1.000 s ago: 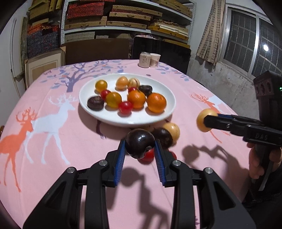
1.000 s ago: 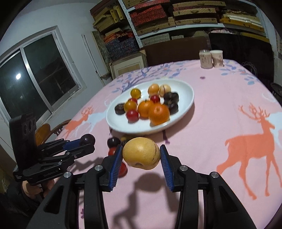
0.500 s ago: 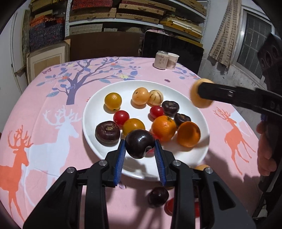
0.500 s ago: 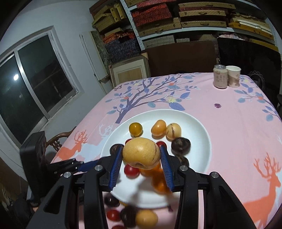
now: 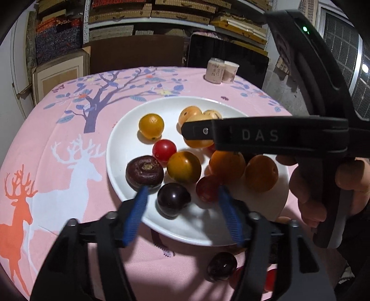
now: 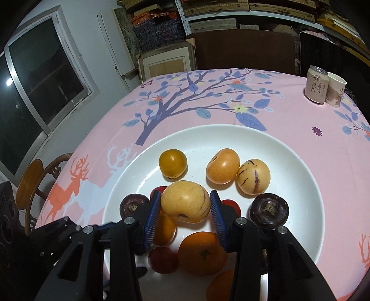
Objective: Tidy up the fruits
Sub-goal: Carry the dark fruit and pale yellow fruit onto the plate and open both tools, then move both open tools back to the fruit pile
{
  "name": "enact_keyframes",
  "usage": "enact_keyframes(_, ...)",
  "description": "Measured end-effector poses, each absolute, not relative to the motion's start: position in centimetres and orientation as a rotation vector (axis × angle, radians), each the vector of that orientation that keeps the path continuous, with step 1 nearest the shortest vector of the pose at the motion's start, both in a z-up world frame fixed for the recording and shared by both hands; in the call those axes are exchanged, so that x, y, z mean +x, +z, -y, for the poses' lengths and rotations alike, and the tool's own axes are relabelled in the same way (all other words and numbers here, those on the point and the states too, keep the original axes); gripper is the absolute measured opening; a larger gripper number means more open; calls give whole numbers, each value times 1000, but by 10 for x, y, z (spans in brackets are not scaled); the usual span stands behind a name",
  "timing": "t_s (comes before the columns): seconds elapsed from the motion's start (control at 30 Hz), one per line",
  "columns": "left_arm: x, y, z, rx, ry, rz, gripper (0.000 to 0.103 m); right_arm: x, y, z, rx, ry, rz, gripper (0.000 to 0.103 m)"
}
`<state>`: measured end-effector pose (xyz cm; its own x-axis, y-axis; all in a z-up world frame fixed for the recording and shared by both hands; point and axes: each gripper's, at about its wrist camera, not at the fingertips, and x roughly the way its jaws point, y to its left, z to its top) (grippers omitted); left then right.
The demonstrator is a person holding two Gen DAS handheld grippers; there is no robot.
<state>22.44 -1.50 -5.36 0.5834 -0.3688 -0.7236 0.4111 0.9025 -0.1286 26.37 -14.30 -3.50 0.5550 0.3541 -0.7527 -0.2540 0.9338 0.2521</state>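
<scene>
Left wrist view: opening fingers [image 5: 138,203] flank, without touching, the dark plum [image 5: 174,199] on the plate [image 5: 120,148].

We have two fisheye views, each riding on a hand-held gripper and looking forward and steeply down along its own fingers. Our left wrist view sits close over the near rim of the white plate [image 5: 120,148], facing the shelves [image 5: 148,14] behind the table. Our right wrist view hangs closer, right above the plate's middle, facing the same way. Both share the plate, the pink tablecloth [image 6: 289,120] and the drink can [image 6: 316,84].
</scene>
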Motion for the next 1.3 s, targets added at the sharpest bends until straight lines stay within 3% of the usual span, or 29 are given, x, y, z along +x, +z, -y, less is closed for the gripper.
enact_keyframes(0.1, 223, -49, 8, 18, -445, -811, 74, 254, -23, 150, 116, 350, -864, 48)
enact_keyframes(0.2, 219, -44, 1, -26, -436, -790, 74, 244, -6, 159, 124, 334, -811, 59)
enact_keyframes(0.4, 182, -34, 5, 57, -451, -730, 74, 206, 13, 183, 180, 320, -770, 59)
enact_keyframes(0.63, 130, -44, 18, 145, -511, -758, 74, 107, -13, 230, 270, 284, -735, 59)
enact_keyframes(0.67, 125, -47, 19, 143, -522, -766, 71, 95, -20, 239, 305, 271, -730, 59)
enact_keyframes(0.73, 118, -51, 25, 140, -539, -788, 57, 79, -34, 254, 376, 265, -726, 59)
enact_keyframes(0.83, 111, -57, 34, 179, -540, -794, 49, 68, -56, 262, 417, 256, -748, 59)
enact_keyframes(1.3, 151, -71, 24, 17, -455, -907, 49, 61, -63, 254, 397, 305, -751, 59)
